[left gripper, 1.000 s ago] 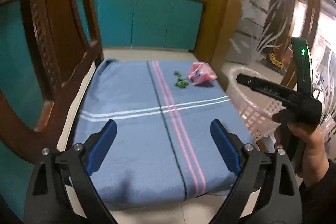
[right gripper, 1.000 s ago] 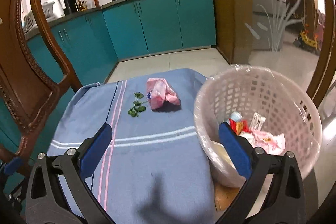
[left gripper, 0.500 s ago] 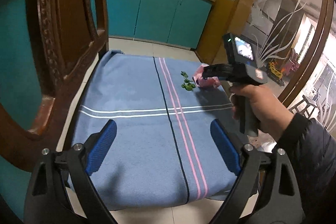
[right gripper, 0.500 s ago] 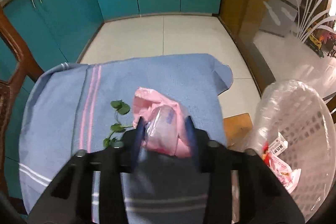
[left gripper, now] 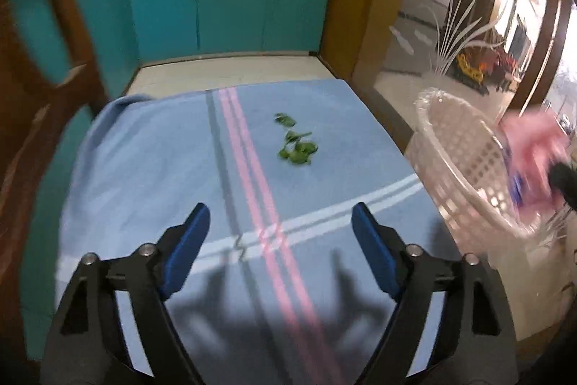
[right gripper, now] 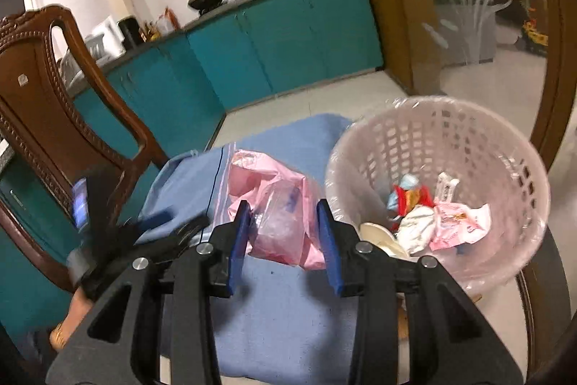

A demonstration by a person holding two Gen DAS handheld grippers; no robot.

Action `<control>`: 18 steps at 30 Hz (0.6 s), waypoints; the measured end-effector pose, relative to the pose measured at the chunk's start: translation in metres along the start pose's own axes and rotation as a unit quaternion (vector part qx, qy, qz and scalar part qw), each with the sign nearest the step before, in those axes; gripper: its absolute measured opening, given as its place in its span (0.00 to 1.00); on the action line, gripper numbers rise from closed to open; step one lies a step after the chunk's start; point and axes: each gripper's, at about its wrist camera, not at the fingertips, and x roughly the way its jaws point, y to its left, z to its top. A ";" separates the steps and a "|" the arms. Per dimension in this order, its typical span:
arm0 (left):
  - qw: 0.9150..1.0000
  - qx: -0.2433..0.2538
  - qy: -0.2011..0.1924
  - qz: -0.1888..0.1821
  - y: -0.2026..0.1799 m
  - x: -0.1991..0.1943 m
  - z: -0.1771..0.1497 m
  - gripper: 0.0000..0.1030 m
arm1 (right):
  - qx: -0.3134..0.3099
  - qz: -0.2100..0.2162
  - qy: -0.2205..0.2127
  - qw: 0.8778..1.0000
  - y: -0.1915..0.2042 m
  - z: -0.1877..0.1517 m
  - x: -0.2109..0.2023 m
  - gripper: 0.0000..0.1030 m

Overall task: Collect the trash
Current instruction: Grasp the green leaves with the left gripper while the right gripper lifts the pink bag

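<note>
Pink plastic bag, crumpled with a clear pouch bunched in it, sits pinched between the blue pads of the right gripper at the centre of the right wrist view; the jaws stand narrow and press it from both sides, and most of the bag sticks up past the fingertips. Just right of it in that frame is the white lattice basket, lined with clear film and holding wrappers and other scraps at its bottom. Under the bag lies the blue striped cloth. The left gripper has just been closing a little, yet its jaws are wide with nothing between them, hovering over the lower middle of the cloth where the pink and white stripes cross. Only the left wrist view shows the green leaf sprig lying on the cloth above centre, well beyond the left fingertips; there the bag is a pink blur at the right edge, above the basket's rim. Only the right wrist view shows the basket's contents, a carved wooden chair at the left, and the other gripper as a dark blur at lower left with a hand beneath it.
</note>
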 end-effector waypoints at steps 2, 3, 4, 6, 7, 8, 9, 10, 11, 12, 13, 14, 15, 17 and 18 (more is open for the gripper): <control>1.000 -0.002 0.014 0.000 -0.006 0.028 0.015 0.74 | 0.004 0.015 0.004 1.000 -0.002 0.000 0.002 0.36; 1.000 -0.001 0.019 0.001 -0.008 0.036 0.019 0.74 | 0.004 0.020 0.003 1.000 0.000 0.001 -0.001 0.36; 1.000 0.004 0.024 0.006 -0.010 0.046 0.024 0.73 | 0.003 0.025 0.002 1.000 -0.002 -0.001 -0.007 0.37; 0.999 0.018 0.040 0.023 -0.014 0.067 0.031 0.66 | -0.001 0.031 -0.002 1.000 0.000 -0.001 -0.009 0.37; 0.998 0.020 0.051 0.027 -0.014 0.076 0.034 0.61 | -0.002 0.032 -0.002 0.999 0.000 -0.001 -0.010 0.37; 0.998 0.020 0.059 0.028 -0.013 0.083 0.036 0.56 | -0.001 0.033 -0.001 0.999 -0.002 -0.002 -0.010 0.37; 0.997 0.021 0.066 0.028 -0.012 0.090 0.038 0.47 | 0.003 0.034 0.001 0.999 -0.003 -0.002 -0.009 0.37; 0.997 0.021 0.073 0.026 -0.011 0.095 0.040 0.35 | 0.009 0.036 0.003 0.999 -0.005 -0.001 -0.008 0.37; 0.997 0.021 0.075 0.022 -0.009 0.098 0.041 0.32 | 0.012 0.039 0.003 0.999 -0.005 0.000 -0.008 0.37; 0.997 0.018 0.073 0.020 -0.007 0.098 0.044 0.19 | 0.011 0.040 0.002 0.999 -0.003 0.001 -0.009 0.37; 0.997 0.014 0.077 0.015 -0.005 0.098 0.046 0.07 | 0.009 0.040 0.001 0.999 -0.002 0.001 -0.009 0.37; 0.997 0.011 0.078 0.013 -0.004 0.098 0.047 0.06 | 0.006 0.041 0.001 0.999 0.000 0.001 -0.008 0.37; 0.997 0.009 0.072 0.013 -0.001 0.094 0.048 0.04 | 0.004 0.043 0.001 0.999 0.001 0.000 -0.009 0.37; 0.999 0.000 0.050 0.007 0.002 0.074 0.047 0.04 | 0.000 0.046 0.003 0.999 0.005 0.000 -0.008 0.37; 0.999 -0.006 0.042 -0.002 0.005 0.063 0.046 0.04 | -0.001 0.047 0.003 0.999 0.007 0.000 -0.008 0.37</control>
